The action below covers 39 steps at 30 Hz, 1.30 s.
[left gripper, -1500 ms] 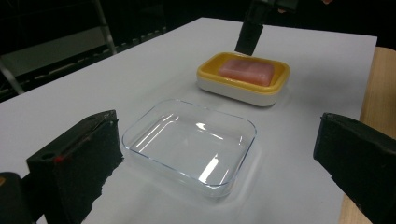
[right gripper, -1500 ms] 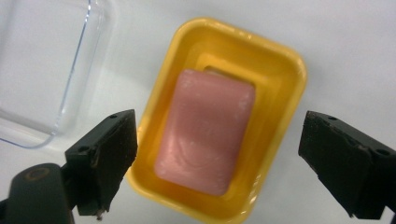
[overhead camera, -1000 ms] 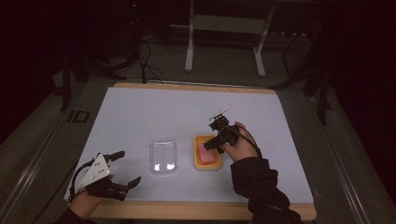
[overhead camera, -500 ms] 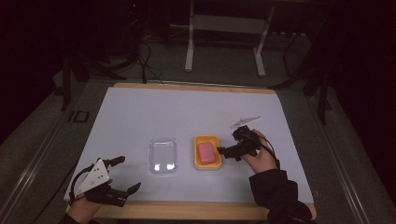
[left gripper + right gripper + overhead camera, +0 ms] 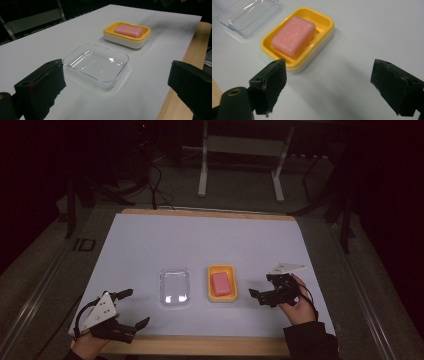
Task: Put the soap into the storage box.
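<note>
Pink soap bar [image 5: 221, 283] lies flat in the yellow soap dish [image 5: 221, 296], near the front middle of the white table sheet [image 5: 210, 240]. Clear plastic lid [image 5: 175, 287] sits just beside the dish on its left, apart from it, hollow side up, so it reads as set aside to keep the dish open for access.

Right gripper [image 5: 265, 296] hangs just right of the dish, pointed at it, not touching; jaws spread wide with nothing between them. In the right gripper view the soap bar [image 5: 293, 36] and dish [image 5: 322, 37] lie ahead of and to the left of the jaw gap, so the tool is off-line for a grab.

Left gripper [image 5: 131, 309] rests low by the front left edge, well apart from the lid, jaws also wide and empty. Its own view faces the lid [image 5: 96, 64], likely parked ready for it.

Whether the bar is wet or stuck to the dish is hard to tell in this dim light. Judged: soap is seated, lid not yet on.
</note>
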Each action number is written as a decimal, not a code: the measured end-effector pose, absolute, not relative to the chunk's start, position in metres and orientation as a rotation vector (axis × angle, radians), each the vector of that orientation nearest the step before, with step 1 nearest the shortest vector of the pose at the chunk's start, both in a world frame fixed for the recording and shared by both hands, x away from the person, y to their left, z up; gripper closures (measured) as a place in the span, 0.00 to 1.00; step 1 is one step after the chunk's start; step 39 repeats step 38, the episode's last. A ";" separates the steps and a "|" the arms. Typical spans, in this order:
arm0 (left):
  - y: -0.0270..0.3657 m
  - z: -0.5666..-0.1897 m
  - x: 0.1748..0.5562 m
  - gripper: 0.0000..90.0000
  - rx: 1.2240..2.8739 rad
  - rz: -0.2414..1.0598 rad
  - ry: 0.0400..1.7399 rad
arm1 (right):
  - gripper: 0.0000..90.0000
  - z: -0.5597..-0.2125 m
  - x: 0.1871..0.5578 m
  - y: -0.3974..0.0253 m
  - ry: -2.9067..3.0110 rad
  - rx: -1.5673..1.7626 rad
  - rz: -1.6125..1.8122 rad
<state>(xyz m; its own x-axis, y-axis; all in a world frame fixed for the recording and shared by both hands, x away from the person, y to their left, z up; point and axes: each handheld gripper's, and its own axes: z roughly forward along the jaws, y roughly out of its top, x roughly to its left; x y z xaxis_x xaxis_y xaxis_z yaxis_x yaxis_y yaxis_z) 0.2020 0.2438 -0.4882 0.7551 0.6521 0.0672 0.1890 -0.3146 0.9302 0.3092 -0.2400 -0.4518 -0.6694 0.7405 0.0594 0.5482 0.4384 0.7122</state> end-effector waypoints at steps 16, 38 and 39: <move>0.244 -0.490 0.208 0.01 1.865 0.531 0.612 | 0.15 -0.463 0.277 -0.270 2.286 1.148 1.080; 0.244 -0.490 0.214 0.01 1.838 0.505 0.597 | 0.15 -0.478 0.275 -0.289 2.215 1.227 1.049; 0.244 -0.490 0.214 0.01 1.838 0.505 0.597 | 0.15 -0.478 0.275 -0.289 2.215 1.227 1.049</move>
